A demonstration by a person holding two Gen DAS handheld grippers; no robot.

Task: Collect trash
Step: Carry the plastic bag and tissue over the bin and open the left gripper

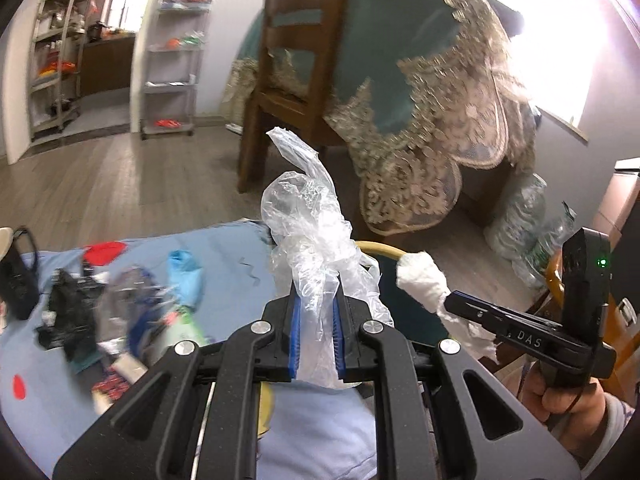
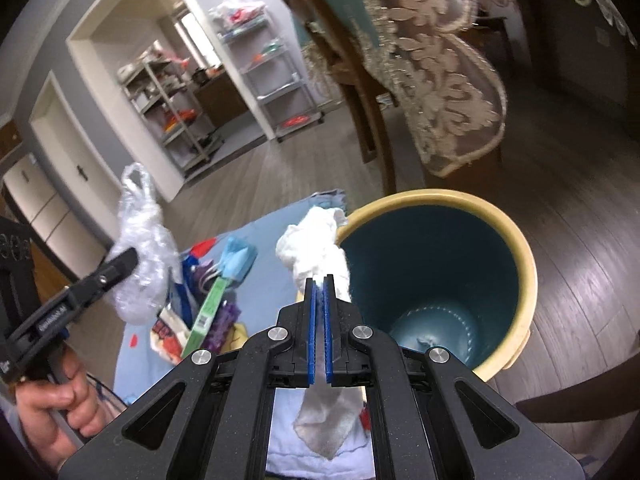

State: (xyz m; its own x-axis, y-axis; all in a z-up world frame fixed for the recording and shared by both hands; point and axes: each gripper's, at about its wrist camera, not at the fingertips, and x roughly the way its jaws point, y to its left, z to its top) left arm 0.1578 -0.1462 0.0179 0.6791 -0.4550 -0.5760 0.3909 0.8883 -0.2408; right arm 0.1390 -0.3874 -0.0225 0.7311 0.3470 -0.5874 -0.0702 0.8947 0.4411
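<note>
My left gripper [image 1: 317, 284] is shut on a crumpled clear plastic bag [image 1: 308, 216] that sticks up past its blue pads. In the right wrist view the same bag [image 2: 140, 248] hangs at the left. A white crumpled tissue [image 2: 316, 240] is pinched in my right gripper [image 2: 319, 280], beside the rim of a teal bin with a yellow rim [image 2: 516, 248]. The left wrist view shows the tissue [image 1: 422, 276] in the right gripper [image 1: 450, 298], with only a bit of the bin's rim [image 1: 380, 249] showing behind the bag. More trash [image 1: 120, 312] lies on a light blue cloth [image 1: 224, 256].
A wooden chair [image 1: 288, 64] and a table draped in a teal and lace cloth [image 1: 440, 112] stand beyond the bin. Shelving racks [image 1: 174, 60] line the far wall. Bagged plastic bottles [image 1: 524, 220] rest on the wooden floor at right. A hand [image 1: 568, 400] grips the right tool.
</note>
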